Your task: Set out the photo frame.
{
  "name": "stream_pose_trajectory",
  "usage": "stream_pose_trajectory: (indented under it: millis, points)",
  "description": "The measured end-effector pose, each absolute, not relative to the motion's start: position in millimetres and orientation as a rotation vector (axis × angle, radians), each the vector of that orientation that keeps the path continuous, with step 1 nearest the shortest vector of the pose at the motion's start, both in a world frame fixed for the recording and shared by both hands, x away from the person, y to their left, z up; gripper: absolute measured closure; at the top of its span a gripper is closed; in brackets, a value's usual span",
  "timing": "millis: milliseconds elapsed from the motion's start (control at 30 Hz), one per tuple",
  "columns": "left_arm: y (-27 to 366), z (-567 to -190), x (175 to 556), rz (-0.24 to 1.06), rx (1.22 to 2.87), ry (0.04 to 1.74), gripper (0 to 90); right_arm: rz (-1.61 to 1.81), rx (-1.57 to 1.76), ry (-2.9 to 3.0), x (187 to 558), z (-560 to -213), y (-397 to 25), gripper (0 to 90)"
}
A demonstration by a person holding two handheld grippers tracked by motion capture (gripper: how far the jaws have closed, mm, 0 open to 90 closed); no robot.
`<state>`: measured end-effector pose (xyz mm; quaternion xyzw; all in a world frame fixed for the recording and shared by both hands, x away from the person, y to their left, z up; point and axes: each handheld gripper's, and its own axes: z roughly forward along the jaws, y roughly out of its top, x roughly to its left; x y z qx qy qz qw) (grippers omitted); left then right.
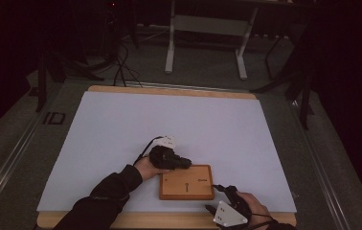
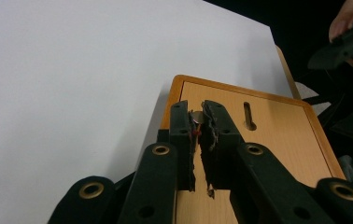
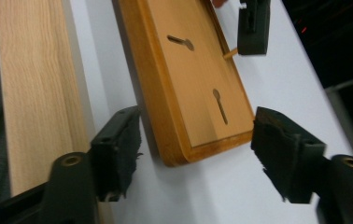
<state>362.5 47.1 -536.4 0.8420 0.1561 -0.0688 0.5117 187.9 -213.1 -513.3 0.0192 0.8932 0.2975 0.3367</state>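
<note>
Wooden board [image 1: 186, 182] lies flat on the white sheet [image 1: 121, 139] near the table's [image 1: 169, 90] front edge, w/ keyhole slots [image 3: 221, 106] cut in its face. Left hand-held gripper [image 2: 197, 122] is over the board's left end, jaws pressed nearly together on a small round thing [image 2: 197, 116], maybe a peg or screw head; too small to tell which. Right hand-held gripper [image 3: 195, 140] sits low at the board's near right corner, jaws spread wide either side of that corner, not touching it yet.

Risks, as I judge them:
- Board isn't held. If the left pulls or twists, the board could slide or lift w/ it.
- Left's grip is at the very tips, pads look frayed, so the small thing could slip out.
- Right closing on a corner, not a straight edge, may skew the board instead of pinning it.
</note>
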Motion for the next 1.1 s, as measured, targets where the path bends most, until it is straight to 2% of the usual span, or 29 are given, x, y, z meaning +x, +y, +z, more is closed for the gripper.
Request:
stream_pose_trajectory:
  millis: [267,500,833,900,1100]
  points:
    - [47.0,-536.0,363.5,-0.171,2.030,0.376,83.7,0.601,-0.165,2.249,179.7,-527.4,-203.4,48.9]
    - [46.8,-535.6,364.0,-0.172,2.033,0.376,83.8,0.465,-0.293,2.166,173.8,-540.9,-193.2,56.8]
    - [47.1,-536.2,364.7,-0.180,2.030,0.376,83.7,0.334,-0.379,2.063,171.3,-554.4,-181.8,59.1]
    - [46.9,-536.0,364.2,-0.180,2.032,0.371,83.6,0.311,-0.377,2.046,172.0,-556.1,-181.4,63.4]
    - [46.7,-535.6,364.4,-0.176,2.035,0.368,83.6,0.301,-0.384,2.036,171.4,-556.5,-181.4,65.6]
